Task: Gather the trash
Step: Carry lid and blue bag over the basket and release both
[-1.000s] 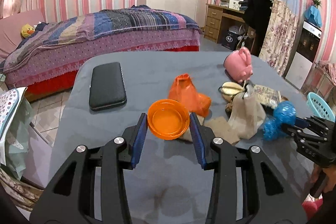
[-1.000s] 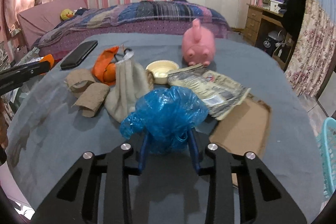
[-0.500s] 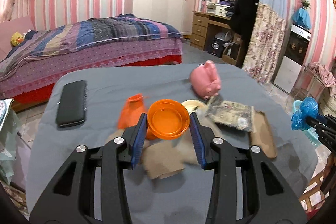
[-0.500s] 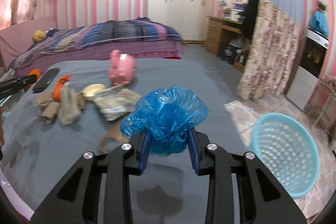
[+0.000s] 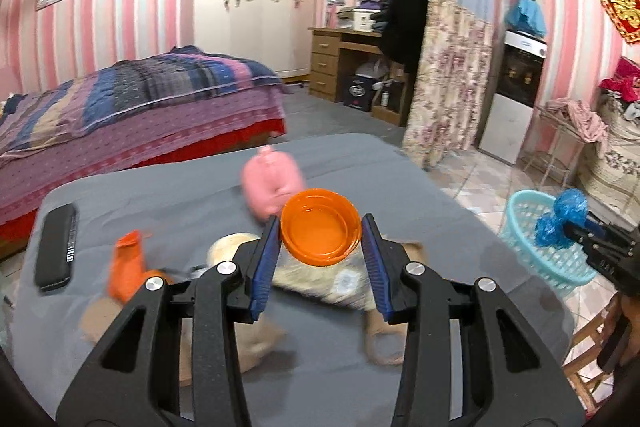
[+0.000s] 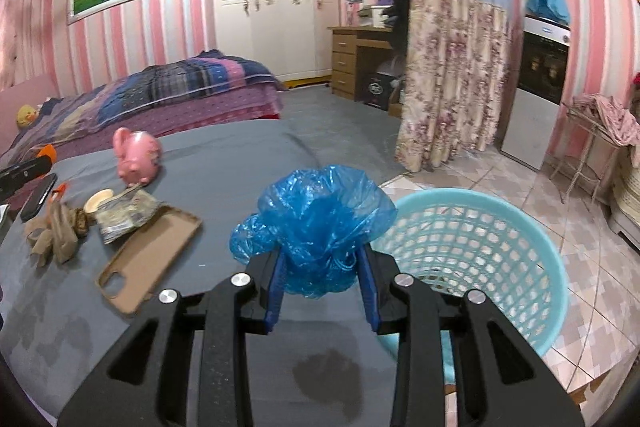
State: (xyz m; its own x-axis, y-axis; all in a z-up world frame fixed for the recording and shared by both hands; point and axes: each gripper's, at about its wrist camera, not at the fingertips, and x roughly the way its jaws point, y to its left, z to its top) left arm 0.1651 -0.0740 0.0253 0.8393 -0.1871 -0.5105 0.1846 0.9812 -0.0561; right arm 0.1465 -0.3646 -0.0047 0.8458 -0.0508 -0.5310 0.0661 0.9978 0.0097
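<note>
My left gripper (image 5: 319,239) is shut on an orange plastic bowl (image 5: 319,231) and holds it above the grey table (image 5: 168,187). My right gripper (image 6: 323,267) is shut on a crumpled blue plastic bag (image 6: 316,219), held at the table's right edge beside the turquoise mesh basket (image 6: 480,227) on the floor. In the left wrist view the blue bag (image 5: 562,217) and right gripper show in front of the basket (image 5: 532,223). Trash still lies on the table: an orange wrapper (image 5: 128,267), brown paper pieces (image 6: 56,231), a printed packet (image 6: 124,215), a small cream cup (image 6: 99,199).
A pink piggy bank (image 6: 136,157), a black phone (image 5: 56,247) and a tan phone case (image 6: 148,255) lie on the table. A bed (image 5: 132,103) stands behind it, a floral curtain (image 6: 444,79) and a desk (image 6: 360,63) to the right.
Both grippers have swung right with their loads. The right gripper with the blue bag has moved from over the table to beside the basket. The left gripper has lifted the orange bowl.
</note>
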